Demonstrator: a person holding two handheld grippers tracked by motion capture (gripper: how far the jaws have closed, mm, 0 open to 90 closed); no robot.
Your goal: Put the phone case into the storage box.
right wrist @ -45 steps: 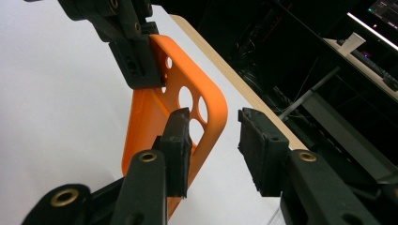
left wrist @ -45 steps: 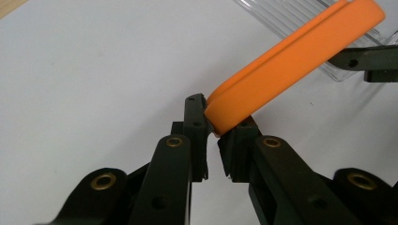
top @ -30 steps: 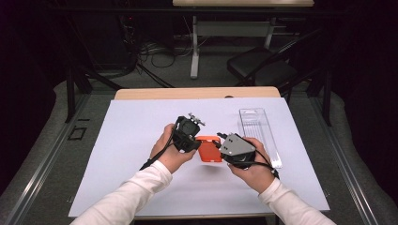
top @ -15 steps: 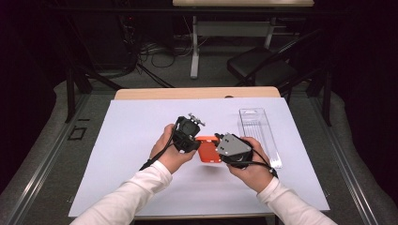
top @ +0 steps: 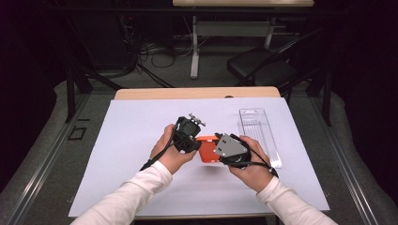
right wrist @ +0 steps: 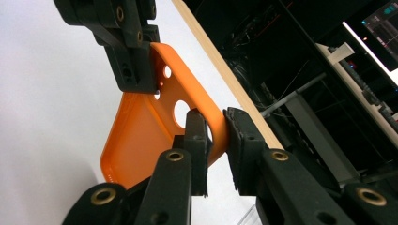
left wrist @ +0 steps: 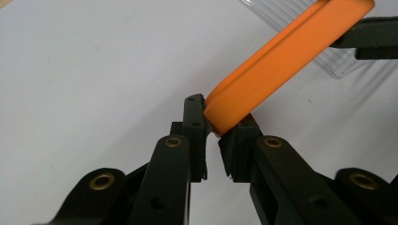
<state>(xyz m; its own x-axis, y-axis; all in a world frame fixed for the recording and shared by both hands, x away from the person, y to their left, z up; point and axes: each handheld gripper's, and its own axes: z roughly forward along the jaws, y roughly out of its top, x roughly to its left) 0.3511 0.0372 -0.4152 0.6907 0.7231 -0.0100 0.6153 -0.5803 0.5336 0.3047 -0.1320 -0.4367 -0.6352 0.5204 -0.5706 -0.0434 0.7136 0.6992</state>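
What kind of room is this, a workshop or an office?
Probably a lab or recording studio: a wooden table under white paper, tangled cables on the floor, dark surroundings, a black folding chair behind.

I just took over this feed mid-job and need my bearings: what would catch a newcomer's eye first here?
The bright orange phone case stands out, held up over the middle of the white sheet between both grippers. The left gripper pinches one edge and the right gripper, whose jaws have just been closing, clamps the rim beside the camera holes. Next comes the clear plastic package, lying flat on the sheet to the right of the hands.
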